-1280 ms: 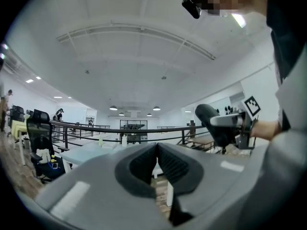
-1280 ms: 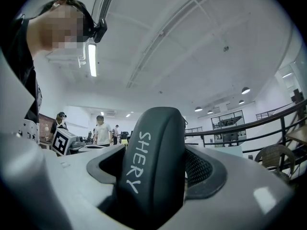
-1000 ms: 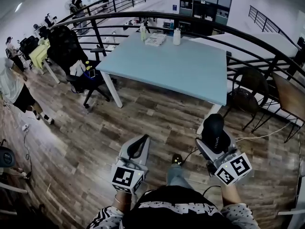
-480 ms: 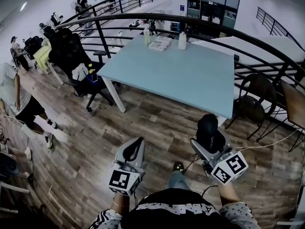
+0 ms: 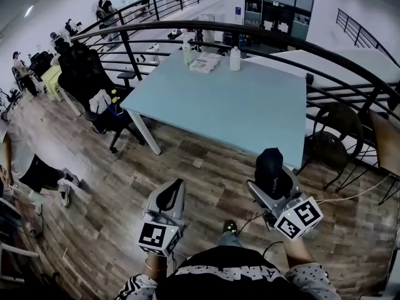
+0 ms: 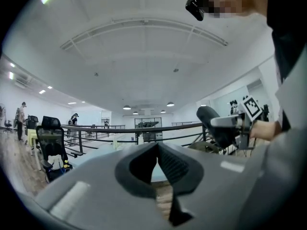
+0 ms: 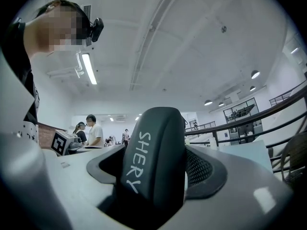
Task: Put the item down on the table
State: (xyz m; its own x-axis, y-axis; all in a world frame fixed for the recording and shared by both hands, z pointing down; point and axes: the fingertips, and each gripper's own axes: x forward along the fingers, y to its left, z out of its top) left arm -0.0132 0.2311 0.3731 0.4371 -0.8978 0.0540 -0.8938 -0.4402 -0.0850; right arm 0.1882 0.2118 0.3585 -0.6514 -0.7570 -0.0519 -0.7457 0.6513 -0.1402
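dark item [image 7: 152, 162] — in right gripper [image 7: 158, 128]

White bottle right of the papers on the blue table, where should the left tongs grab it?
Grip the white bottle around mid-body, coming level from the near side: it stands upright, the table is bare in front, and a railing runs behind it.

Bright, even indoor light comes from a ceiling strip lamp [image 7: 89, 69] and small round ceiling lamps [image 6: 126, 107], which blow out to white. Shadows under the blue table [image 5: 250, 105] are soft. Every view bulges (fisheye), bending the railing [image 5: 187, 22] and blackening the corners.
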